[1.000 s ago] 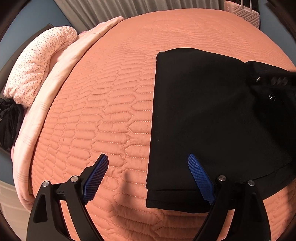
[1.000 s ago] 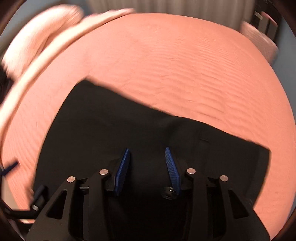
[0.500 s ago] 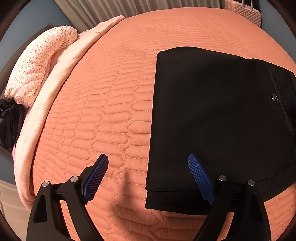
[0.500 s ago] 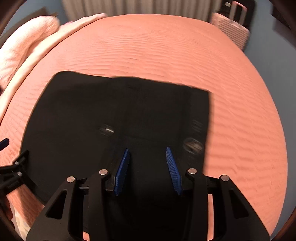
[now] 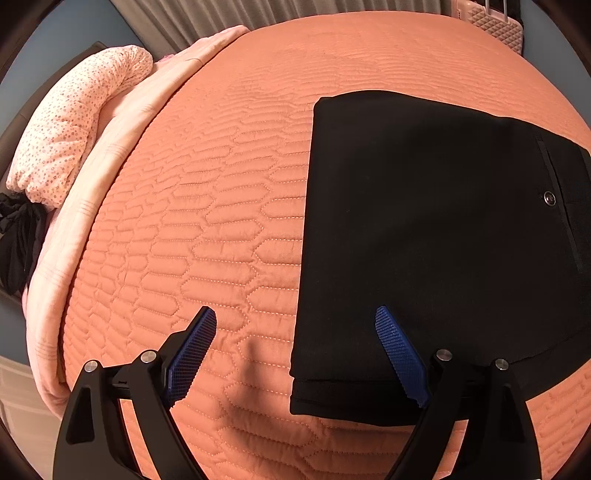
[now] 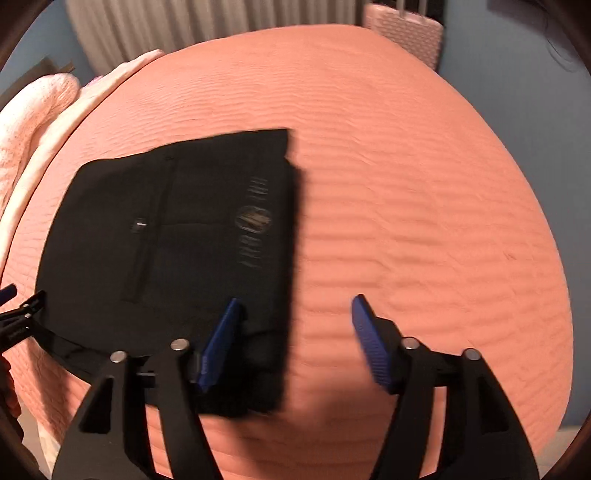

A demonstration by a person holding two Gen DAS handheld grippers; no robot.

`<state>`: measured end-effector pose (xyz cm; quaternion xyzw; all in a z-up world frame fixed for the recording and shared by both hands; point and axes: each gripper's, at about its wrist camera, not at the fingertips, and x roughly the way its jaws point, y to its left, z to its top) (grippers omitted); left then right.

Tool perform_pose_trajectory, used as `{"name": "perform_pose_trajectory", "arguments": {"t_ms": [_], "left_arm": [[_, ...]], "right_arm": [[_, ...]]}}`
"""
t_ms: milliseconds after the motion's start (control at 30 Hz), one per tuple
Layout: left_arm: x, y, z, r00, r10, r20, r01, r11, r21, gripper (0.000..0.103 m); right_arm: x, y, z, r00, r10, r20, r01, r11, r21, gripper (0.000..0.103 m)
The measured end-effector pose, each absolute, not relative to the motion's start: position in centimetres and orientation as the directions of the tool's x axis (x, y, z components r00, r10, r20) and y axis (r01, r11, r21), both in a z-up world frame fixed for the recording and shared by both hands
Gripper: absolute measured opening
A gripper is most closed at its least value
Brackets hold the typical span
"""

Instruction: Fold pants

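Observation:
Black pants [image 5: 424,236] lie folded into a flat rectangle on the orange quilted bed [image 5: 207,221], a button showing near their right side. My left gripper [image 5: 295,347] hangs open above the fold's near left corner, nothing between its blue pads. In the right wrist view the same pants [image 6: 177,236] lie at the left, blurred. My right gripper [image 6: 295,332] is over the pants' right edge with its jaws opening and nothing held between them. The left gripper's tip [image 6: 14,314] peeks in at the left edge.
A speckled pink pillow [image 5: 74,125] and a pale pink blanket [image 5: 122,122] lie along the bed's left side, with dark cloth [image 5: 18,240] beyond. A pink suitcase [image 6: 406,37] and grey curtains [image 6: 207,26] stand behind the bed. Bare quilt stretches right of the pants.
My right gripper has swept to the right across the pants to their right edge, rolling, and its jaws have widened. In the left wrist view the pants' right part now lies flat. The left gripper stayed put.

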<state>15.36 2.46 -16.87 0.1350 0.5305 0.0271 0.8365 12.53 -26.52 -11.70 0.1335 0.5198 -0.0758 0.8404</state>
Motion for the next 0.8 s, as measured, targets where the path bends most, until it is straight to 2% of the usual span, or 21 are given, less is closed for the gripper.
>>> {"name": "perform_pose_trajectory", "arguments": {"t_ms": [33,67,133,167,233,300,333,367,467,533,600,667,733,767,800], "left_arm": [[15.2,2.6,-16.6,0.439,0.192,-0.878,0.095,0.961,0.258,0.086],[15.0,2.8,-16.3,0.446,0.200,-0.872,0.091,0.959,0.267,0.086],[14.4,3.4,-15.6,0.461,0.211,-0.862,0.080,0.957,0.278,0.086],[14.2,3.8,-15.6,0.459,0.213,-0.862,0.071,0.959,0.274,0.086],[13.9,4.9,-15.6,0.429,0.208,-0.879,0.044,0.967,0.250,0.086],[13.4,6.0,-15.4,0.408,0.182,-0.895,0.019,0.978,0.207,0.086],[13.0,6.5,-15.0,0.412,0.169,-0.895,0.006,0.982,0.188,0.086],[12.7,6.8,-14.7,0.417,0.162,-0.894,0.002,0.984,0.179,0.086],[12.0,7.0,-14.5,0.410,0.179,-0.895,-0.006,0.981,0.193,0.086],[11.4,6.8,-14.0,0.417,0.172,-0.893,-0.001,0.982,0.189,0.086],[10.8,6.0,-13.5,0.434,0.169,-0.885,0.024,0.980,0.199,0.086],[10.6,5.1,-13.5,0.442,0.177,-0.879,0.047,0.974,0.220,0.086],[10.6,4.0,-13.6,0.442,0.175,-0.880,0.069,0.971,0.227,0.086],[10.6,3.4,-13.6,0.442,0.161,-0.883,0.083,0.972,0.218,0.086],[10.7,2.7,-13.6,0.447,0.149,-0.882,0.100,0.972,0.215,0.086]], "right_arm": [[12.5,-26.5,-11.7,0.448,0.011,-0.894,0.266,0.953,0.146,0.063],[10.8,-27.5,-10.3,0.452,-0.055,-0.890,0.322,0.941,0.105,0.063],[10.4,-27.4,-9.7,0.460,-0.096,-0.883,0.307,0.950,0.056,0.063],[9.3,-27.1,-9.0,0.461,-0.158,-0.873,0.266,0.963,-0.034,0.063],[9.0,-27.2,-9.0,0.452,-0.155,-0.878,0.263,0.964,-0.035,0.063],[6.8,-28.4,-8.5,0.470,-0.082,-0.879,0.286,0.956,0.064,0.063],[6.4,-28.5,-8.0,0.513,0.017,-0.858,0.290,0.937,0.192,0.063],[7.0,-28.0,-8.4,0.511,0.051,-0.858,0.276,0.936,0.220,0.063],[8.8,-26.9,-10.1,0.465,0.058,-0.883,0.248,0.949,0.193,0.063],[10.6,-25.8,-10.5,0.487,0.104,-0.867,0.253,0.933,0.255,0.063],[12.3,-24.9,-10.9,0.482,0.118,-0.868,0.232,0.938,0.256,0.063],[13.9,-24.2,-11.9,0.461,0.100,-0.882,0.209,0.953,0.217,0.063],[14.4,-23.6,-12.5,0.436,0.090,-0.896,0.179,0.967,0.184,0.039],[14.4,-23.2,-12.9,0.417,0.095,-0.904,0.157,0.972,0.175,0.034],[14.2,-23.2,-13.2,0.415,0.101,-0.904,0.156,0.971,0.180,0.034]]}}
